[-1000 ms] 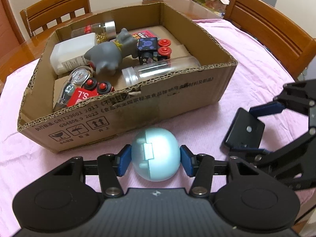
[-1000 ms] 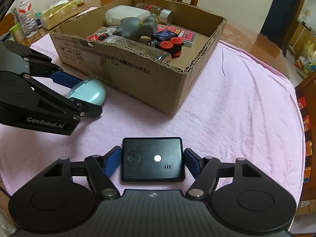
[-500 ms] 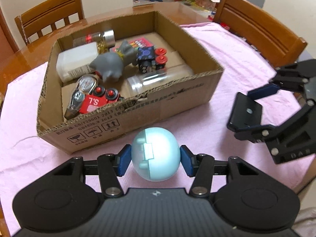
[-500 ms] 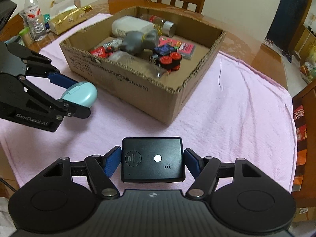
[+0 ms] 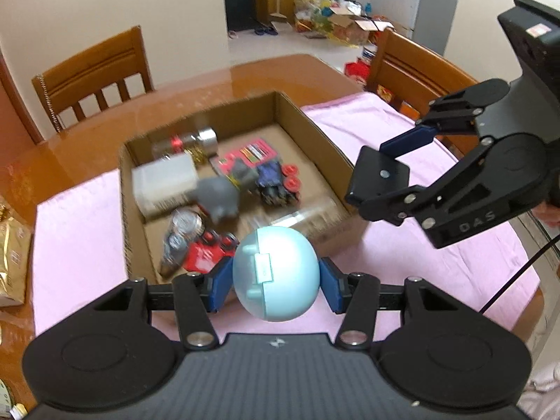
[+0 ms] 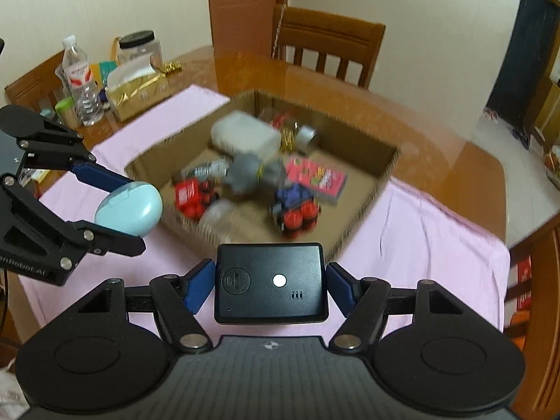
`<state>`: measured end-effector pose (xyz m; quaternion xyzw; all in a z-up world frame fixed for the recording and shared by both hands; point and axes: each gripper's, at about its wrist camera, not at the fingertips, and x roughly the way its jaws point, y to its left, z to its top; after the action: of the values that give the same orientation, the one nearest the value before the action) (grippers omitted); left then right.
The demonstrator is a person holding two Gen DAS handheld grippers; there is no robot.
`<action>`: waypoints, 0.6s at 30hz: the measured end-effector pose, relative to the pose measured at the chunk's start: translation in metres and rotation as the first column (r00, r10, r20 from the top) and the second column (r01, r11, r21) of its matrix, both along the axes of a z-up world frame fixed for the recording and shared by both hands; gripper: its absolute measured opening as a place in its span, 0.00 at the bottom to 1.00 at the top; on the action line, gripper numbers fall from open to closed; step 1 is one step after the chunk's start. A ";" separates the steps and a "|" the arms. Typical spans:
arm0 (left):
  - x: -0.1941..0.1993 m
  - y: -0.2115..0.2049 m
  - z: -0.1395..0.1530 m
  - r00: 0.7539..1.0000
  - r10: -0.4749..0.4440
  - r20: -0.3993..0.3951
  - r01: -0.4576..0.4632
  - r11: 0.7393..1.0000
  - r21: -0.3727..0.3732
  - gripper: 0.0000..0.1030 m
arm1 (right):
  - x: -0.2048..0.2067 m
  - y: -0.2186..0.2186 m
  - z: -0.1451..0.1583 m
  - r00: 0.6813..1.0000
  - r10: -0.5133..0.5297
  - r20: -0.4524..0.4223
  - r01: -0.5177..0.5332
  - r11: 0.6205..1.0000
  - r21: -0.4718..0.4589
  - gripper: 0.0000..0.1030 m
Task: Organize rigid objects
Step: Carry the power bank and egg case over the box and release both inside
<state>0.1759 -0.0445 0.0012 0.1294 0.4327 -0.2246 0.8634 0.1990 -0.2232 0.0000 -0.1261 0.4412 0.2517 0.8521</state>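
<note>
My left gripper [image 5: 275, 281] is shut on a pale blue egg-shaped case [image 5: 275, 273], held up in the air in front of the cardboard box [image 5: 316, 129]. My right gripper [image 6: 270, 288] is shut on a flat black device [image 6: 269, 281] with a white dot, also lifted above the pink cloth [image 6: 437, 231]. The left wrist view has the right gripper [image 5: 385, 183] with the black device [image 5: 379, 178] at the box's right. The right wrist view has the left gripper [image 6: 119, 206] holding the blue case [image 6: 129, 208] at the box's [image 6: 381, 189] left. The box holds a grey toy, a white container, red-wheeled toys and jars, all blurred.
Wooden chairs [image 5: 94, 77] [image 5: 416, 66] stand around the brown table [image 6: 455, 154]. A water bottle [image 6: 80, 80], a gold packet [image 6: 140, 91] and a jar [image 6: 140, 49] sit at the table's far left. Pink cloth lies on both sides of the box.
Both grippers have risen with their objects, so the box now sits lower and farther away in both views. The grips have not changed.
</note>
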 end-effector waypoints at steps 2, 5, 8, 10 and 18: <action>0.008 0.002 0.003 1.000 0.006 0.019 -0.006 1.000 0.003 0.50 | 0.012 0.005 0.000 1.000 0.003 0.006 -0.003 1.000 0.007 0.72; 0.022 0.003 0.008 0.999 0.023 0.043 -0.023 1.000 0.010 0.50 | 0.030 0.012 -0.006 1.000 0.002 0.009 -0.002 1.000 0.006 0.72; 0.037 0.002 0.012 0.997 0.032 0.066 -0.033 0.999 0.014 0.50 | 0.048 0.015 -0.014 1.000 -0.007 0.005 0.007 1.000 -0.002 0.72; 0.048 0.000 0.014 0.996 0.028 0.080 -0.030 0.999 0.016 0.50 | 0.056 0.016 -0.020 1.000 -0.017 0.002 0.018 1.000 -0.010 0.72; 0.091 -0.018 0.015 0.994 0.007 0.106 -0.009 1.000 0.017 0.50 | 0.067 0.002 -0.030 0.994 -0.113 -0.015 0.113 0.993 0.030 1.00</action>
<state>0.2667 -0.0625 0.0158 0.1469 0.3888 -0.2104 0.8849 0.2660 -0.2211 -0.0302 -0.0863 0.4491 0.2108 0.8640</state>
